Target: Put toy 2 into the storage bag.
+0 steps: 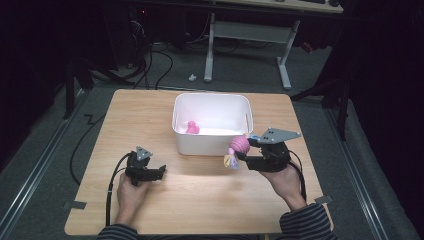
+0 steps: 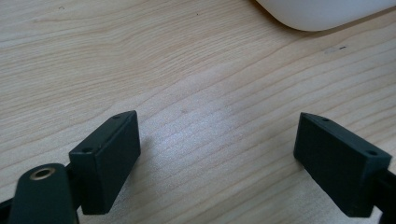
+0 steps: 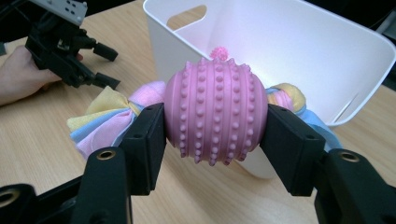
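Black jaws of the right gripper (image 3: 215, 135) pinched one pink knobbly ball (image 3: 215, 112) with cloth tails, at centre frame just before the white bin (image 3: 299, 51). Lifting it clear of the rim first seemed wise (one pink toy (image 1: 192, 128) already lay inside). Lower left, the left gripper (image 1: 159, 171) rested spread and empty.

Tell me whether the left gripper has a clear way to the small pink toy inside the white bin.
Probably yes: the left gripper is open and empty, the white bin has no lid, and the small pink toy lies uncovered; it must clear the near wall.
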